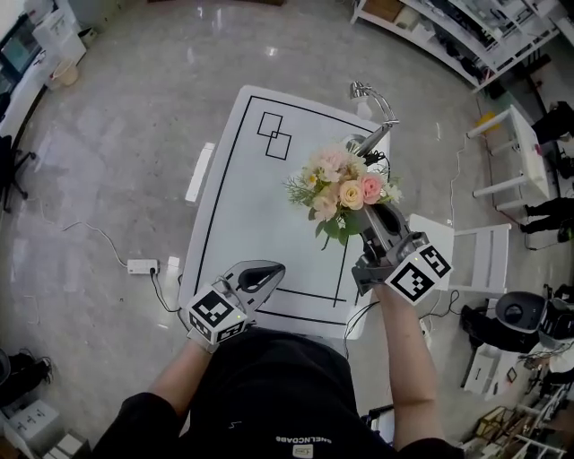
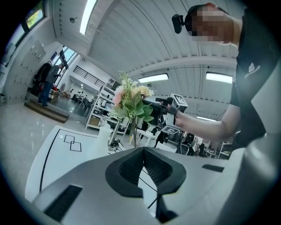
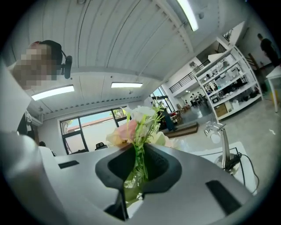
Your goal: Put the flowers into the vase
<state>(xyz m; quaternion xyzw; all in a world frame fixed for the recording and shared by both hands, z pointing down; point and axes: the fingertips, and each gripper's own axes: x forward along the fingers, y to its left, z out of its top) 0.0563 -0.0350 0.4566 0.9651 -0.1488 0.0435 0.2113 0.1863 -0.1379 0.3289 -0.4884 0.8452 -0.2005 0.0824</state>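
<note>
A bouquet of pink, cream and white flowers point(image 1: 343, 190) with green leaves hangs above the right side of the white table point(image 1: 242, 202). My right gripper point(image 1: 366, 220) is shut on its stems point(image 3: 139, 158), and the blooms point(image 3: 137, 124) rise just past the jaws. In the left gripper view the bouquet point(image 2: 130, 100) and right gripper point(image 2: 160, 105) are up ahead, with a white vase point(image 2: 103, 135) standing on the table below and to the left of them. My left gripper point(image 1: 265, 272) is shut and empty at the table's near edge point(image 2: 143, 161).
A metal lamp on a stand point(image 1: 373, 100) sits at the table's far right corner with cables. Two overlapping black squares point(image 1: 273, 134) are drawn on the table. A white chair point(image 1: 477, 256) stands at the right, a power strip point(image 1: 142, 266) lies on the floor at the left, and shelves point(image 1: 448, 27) are beyond.
</note>
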